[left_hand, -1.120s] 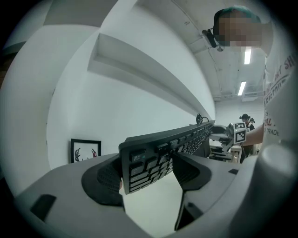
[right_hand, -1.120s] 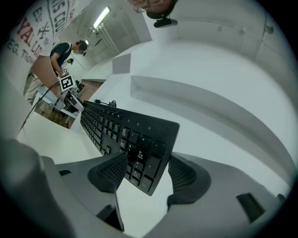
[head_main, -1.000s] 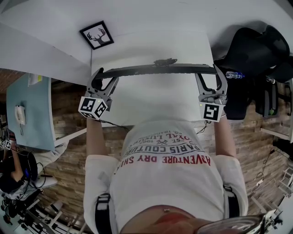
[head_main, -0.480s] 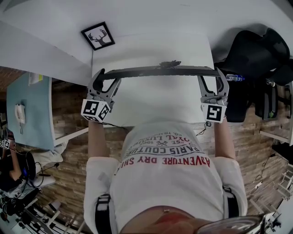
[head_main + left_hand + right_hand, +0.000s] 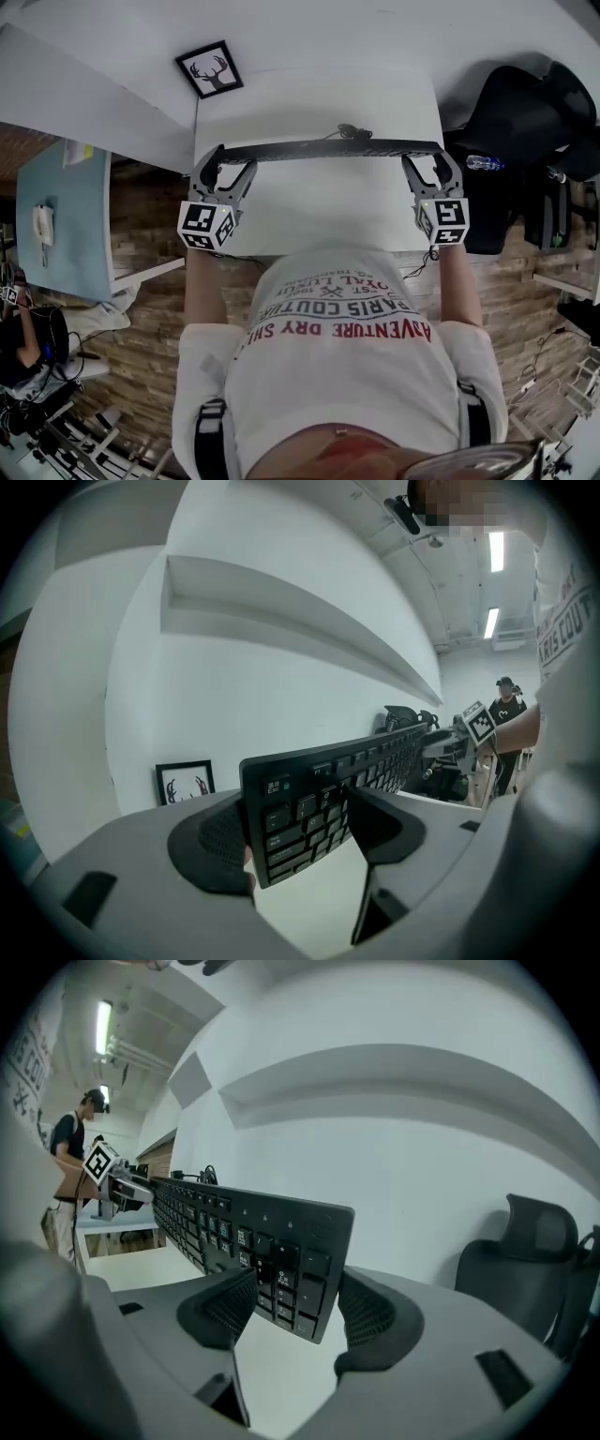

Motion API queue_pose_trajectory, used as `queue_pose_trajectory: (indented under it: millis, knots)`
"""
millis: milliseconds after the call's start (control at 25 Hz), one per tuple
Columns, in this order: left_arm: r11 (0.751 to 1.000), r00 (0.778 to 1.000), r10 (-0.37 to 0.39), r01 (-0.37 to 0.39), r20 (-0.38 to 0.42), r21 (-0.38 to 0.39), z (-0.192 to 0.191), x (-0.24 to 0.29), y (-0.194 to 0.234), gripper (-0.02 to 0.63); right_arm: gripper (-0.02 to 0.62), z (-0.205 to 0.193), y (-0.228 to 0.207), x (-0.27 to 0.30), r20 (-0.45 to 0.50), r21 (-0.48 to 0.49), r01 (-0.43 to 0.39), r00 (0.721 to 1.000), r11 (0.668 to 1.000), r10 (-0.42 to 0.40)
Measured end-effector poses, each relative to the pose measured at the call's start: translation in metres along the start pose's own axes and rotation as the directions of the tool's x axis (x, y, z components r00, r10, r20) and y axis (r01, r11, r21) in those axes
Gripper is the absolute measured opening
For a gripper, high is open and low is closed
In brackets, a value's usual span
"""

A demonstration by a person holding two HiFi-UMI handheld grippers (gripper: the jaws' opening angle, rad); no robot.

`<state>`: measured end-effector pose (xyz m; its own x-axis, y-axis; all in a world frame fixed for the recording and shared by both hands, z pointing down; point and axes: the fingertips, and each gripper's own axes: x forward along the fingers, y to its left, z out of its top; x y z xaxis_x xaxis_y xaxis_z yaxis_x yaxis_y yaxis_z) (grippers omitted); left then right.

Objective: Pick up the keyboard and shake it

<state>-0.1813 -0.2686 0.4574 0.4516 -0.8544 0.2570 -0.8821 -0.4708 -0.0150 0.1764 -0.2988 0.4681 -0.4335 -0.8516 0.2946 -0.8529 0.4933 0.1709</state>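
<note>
A black keyboard (image 5: 323, 148) hangs in the air above the white table (image 5: 309, 211), turned on edge so the head view shows it as a thin bar. My left gripper (image 5: 225, 162) is shut on its left end, and my right gripper (image 5: 429, 161) is shut on its right end. In the left gripper view the keyboard (image 5: 319, 794) stands between the pads of the left gripper (image 5: 300, 829), Esc corner nearest. In the right gripper view the numpad end of the keyboard (image 5: 262, 1237) sits between the pads of the right gripper (image 5: 291, 1309). Its cable (image 5: 349, 132) loops at the top edge.
A framed deer picture (image 5: 209, 68) leans at the table's far left against the white wall. A black office chair (image 5: 525, 112) and a water bottle (image 5: 487, 162) stand to the right. A pale blue table (image 5: 61, 225) lies to the left. A person (image 5: 506, 710) stands far off.
The keyboard has levelled out and shifted slightly, with both grippers still clamped on its ends. The left gripper has moved a little to the right in the head view.
</note>
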Motion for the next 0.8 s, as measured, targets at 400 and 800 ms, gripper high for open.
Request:
queue_pose_trajectory:
  millis: [400,800]
  knots:
    - [0.999,0.999,0.015,-0.013,-0.046,0.051,-0.006,-0.004,-0.002,0.321,0.282,-0.031,0.01,0.007,-0.09,0.117,-0.008,0.996,0.993,0.019]
    - [0.998,0.999,0.025,-0.023,-0.035,0.053,-0.009,-0.009,-0.002,0.321,0.282,-0.03,0.013,0.008,-0.109,0.117,-0.005,0.994,0.993,0.017]
